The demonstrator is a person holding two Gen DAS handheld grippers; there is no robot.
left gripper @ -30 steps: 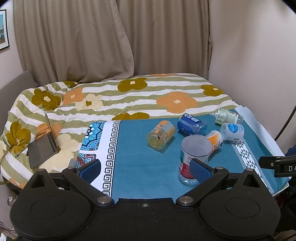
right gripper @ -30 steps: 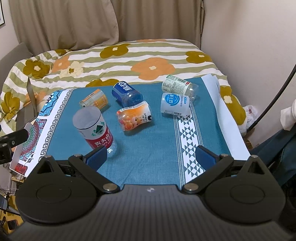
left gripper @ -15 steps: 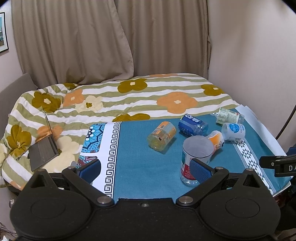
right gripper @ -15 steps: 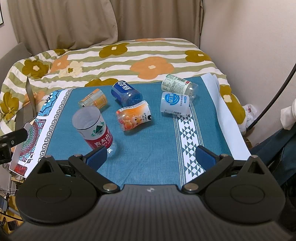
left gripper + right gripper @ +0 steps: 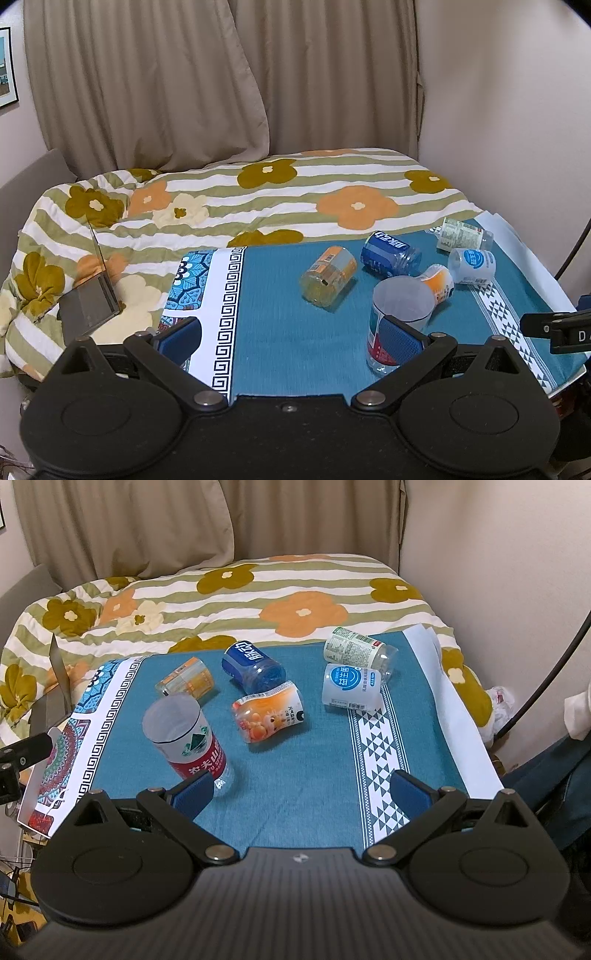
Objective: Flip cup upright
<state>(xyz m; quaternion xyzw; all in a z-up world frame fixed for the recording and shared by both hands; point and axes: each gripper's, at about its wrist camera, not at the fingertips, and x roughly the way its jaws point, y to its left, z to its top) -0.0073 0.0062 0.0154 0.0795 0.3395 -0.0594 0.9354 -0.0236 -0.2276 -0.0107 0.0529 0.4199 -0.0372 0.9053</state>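
- The bed point(image 5: 258, 206) under its flowered quilt is filling the back of both views; only the left wrist view is showing the grey laptop point(image 5: 90, 299) lying on it whole, while the right wrist view cuts it at the edge.
- The table point(image 5: 303, 775) in its teal cloth is carrying every container; the right wrist view is showing its white right border fully.
- The left tool point(image 5: 290, 334) is spreading wide, gripping nothing, its right pad hiding the cup's lower label.
- The right tool point(image 5: 303, 794) is likewise gaping, empty.
- The cup point(image 5: 184, 736), red-labelled, is standing mouth-up at the near left, now upright rather than leaning as one second ago.
- The orange pouch bottle point(image 5: 269, 716) is lying on its side beside it, half hidden in the left view.
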